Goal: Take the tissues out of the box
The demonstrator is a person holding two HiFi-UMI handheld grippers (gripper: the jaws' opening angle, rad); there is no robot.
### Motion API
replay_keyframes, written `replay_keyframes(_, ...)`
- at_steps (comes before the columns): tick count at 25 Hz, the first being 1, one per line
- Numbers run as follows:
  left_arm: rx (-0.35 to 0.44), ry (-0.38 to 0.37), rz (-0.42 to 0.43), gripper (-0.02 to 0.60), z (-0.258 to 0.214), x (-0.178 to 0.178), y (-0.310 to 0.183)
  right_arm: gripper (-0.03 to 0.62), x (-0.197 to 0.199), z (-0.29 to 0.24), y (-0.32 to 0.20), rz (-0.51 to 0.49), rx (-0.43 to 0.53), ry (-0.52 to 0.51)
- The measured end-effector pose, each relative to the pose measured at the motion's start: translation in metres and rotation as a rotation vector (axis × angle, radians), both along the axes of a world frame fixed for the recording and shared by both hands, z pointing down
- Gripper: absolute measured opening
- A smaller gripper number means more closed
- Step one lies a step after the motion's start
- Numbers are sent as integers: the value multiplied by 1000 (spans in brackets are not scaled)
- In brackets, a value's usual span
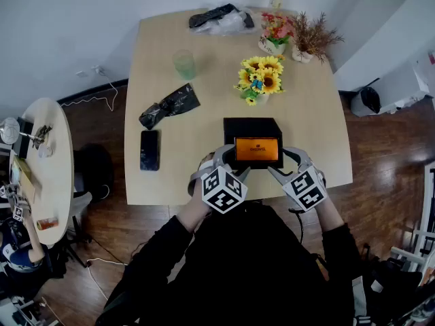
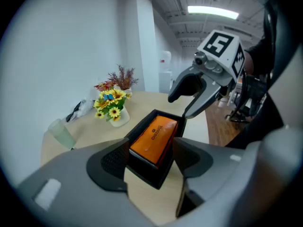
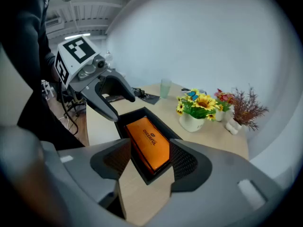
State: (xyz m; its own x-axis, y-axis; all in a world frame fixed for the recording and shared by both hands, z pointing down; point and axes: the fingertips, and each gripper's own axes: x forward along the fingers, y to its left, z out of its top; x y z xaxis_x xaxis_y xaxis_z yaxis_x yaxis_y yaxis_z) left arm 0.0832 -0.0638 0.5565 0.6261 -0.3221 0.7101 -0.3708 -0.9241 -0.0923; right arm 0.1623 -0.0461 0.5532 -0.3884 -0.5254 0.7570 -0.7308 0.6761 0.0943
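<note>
A black box point(image 1: 251, 129) lies open near the table's front edge, with an orange tissue pack point(image 1: 257, 149) inside it. My left gripper point(image 1: 224, 166) is at the box's near left corner and my right gripper point(image 1: 286, 167) at its near right corner. Both are open and hold nothing. In the left gripper view the orange pack point(image 2: 154, 138) and the box's near corner point(image 2: 144, 170) sit between the open jaws of the left gripper point(image 2: 150, 158), with the right gripper point(image 2: 190, 91) beyond. In the right gripper view the pack point(image 3: 150, 141) lies ahead of the right gripper point(image 3: 147, 162), pads apart from it.
A sunflower vase point(image 1: 260, 80) stands just behind the box. A phone point(image 1: 149, 149) and a crumpled black bag point(image 1: 170, 105) lie to the left, with a green cup point(image 1: 184, 64) farther back. Red flowers point(image 1: 275, 32) and a dried plant point(image 1: 311, 39) stand at the far right.
</note>
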Motion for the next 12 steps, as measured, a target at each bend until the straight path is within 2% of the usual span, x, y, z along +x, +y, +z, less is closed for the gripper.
replay_keyframes(3, -9, -129, 48, 282, 26, 13, -11, 273, -4, 20, -13, -99, -43, 85)
replay_keyframes(5, -44, -184, 61, 289, 41, 22, -13, 276, -6, 30, -19, -157, -68, 119)
replay_keyframes(9, -106, -259, 48, 304, 60, 30, -15, 276, -11, 46, -23, -242, -130, 144)
replay_keyframes(12, -130, -278, 25, 302, 63, 36, -20, 276, -10, 61, -23, -282, -161, 189)
